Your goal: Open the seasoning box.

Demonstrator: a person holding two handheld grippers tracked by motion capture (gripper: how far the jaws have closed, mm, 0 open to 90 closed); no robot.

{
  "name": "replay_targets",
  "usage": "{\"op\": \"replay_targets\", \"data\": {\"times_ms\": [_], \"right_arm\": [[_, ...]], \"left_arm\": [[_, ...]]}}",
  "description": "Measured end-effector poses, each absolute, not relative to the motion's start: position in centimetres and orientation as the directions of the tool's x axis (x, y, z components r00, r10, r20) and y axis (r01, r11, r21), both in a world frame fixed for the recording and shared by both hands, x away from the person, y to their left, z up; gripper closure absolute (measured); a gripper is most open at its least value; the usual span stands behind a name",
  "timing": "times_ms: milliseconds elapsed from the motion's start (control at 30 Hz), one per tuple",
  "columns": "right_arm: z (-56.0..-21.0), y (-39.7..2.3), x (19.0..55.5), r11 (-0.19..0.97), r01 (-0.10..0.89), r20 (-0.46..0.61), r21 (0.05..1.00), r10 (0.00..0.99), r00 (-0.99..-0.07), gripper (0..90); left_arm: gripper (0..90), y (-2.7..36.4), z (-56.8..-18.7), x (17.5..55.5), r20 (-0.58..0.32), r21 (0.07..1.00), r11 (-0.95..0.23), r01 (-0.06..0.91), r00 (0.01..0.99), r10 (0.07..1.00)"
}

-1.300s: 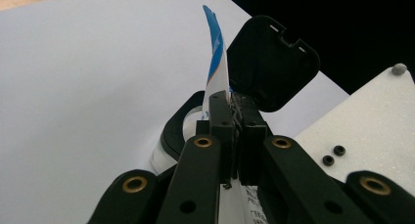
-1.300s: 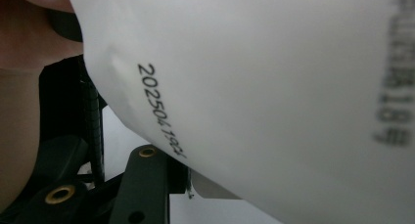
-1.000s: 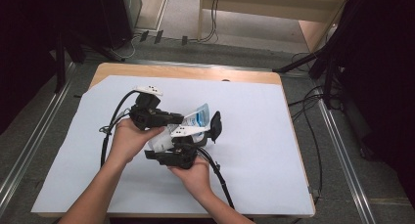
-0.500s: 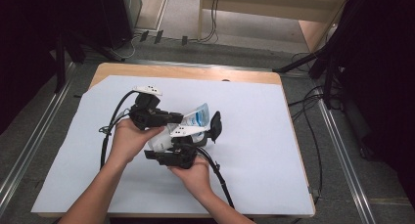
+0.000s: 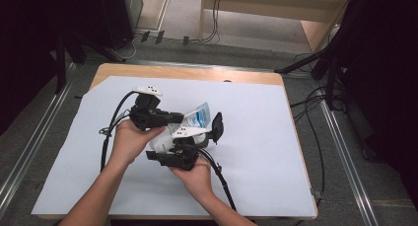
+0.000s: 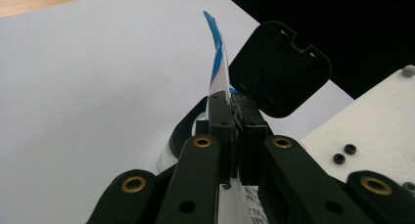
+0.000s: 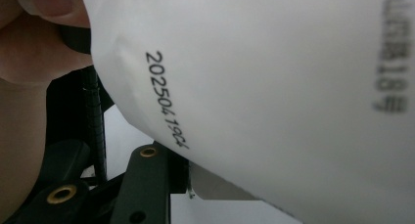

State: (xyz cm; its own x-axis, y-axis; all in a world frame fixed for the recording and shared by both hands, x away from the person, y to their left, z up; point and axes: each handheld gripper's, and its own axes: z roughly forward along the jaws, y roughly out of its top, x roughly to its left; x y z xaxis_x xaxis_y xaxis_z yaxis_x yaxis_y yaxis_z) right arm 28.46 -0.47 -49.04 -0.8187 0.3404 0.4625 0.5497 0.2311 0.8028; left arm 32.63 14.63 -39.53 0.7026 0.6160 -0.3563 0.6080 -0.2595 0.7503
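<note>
Both grippers hold a white packet with blue print (image 5: 199, 113) above the table's middle. My left gripper (image 5: 180, 118) comes in from the left, and its jaws are shut on the packet's thin upright edge (image 6: 218, 62). My right gripper (image 5: 199, 138) reaches up from below and is shut on the packet's white body (image 7: 274, 87), which bears a printed date code. One of its fingers (image 7: 147, 185) shows under the packet. A black rounded-square flap (image 5: 217, 127) stands up at the packet's right side, just beyond the left jaws (image 6: 279, 70).
A white sheet (image 5: 256, 137) covers the wooden table, whose far edge (image 5: 197, 73) shows bare wood. A black cable from each gripper (image 5: 106, 137) (image 5: 222, 179) trails over the sheet toward the front. Metal rails and cables lie on the floor at both sides.
</note>
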Motion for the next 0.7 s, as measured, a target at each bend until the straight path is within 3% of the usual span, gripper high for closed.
{"op": "replay_targets", "data": {"times_ms": [300, 700], "right_arm": [[-48.93, -0.62, 28.59, 0.219, 0.557, 0.478, 0.801, 0.326, -0.816, 62.5], [-48.88, -0.58, 28.56, 0.222, 0.555, 0.479, 0.802, 0.318, -0.818, 62.4]], "left_arm": [[85.4, 14.37, -39.54, 32.51, -0.366, 0.744, -0.280, 0.607, 0.720, 0.589], [89.1, 14.33, -39.45, 32.38, -0.338, 0.754, -0.290, 0.590, 0.726, 0.599]]}}
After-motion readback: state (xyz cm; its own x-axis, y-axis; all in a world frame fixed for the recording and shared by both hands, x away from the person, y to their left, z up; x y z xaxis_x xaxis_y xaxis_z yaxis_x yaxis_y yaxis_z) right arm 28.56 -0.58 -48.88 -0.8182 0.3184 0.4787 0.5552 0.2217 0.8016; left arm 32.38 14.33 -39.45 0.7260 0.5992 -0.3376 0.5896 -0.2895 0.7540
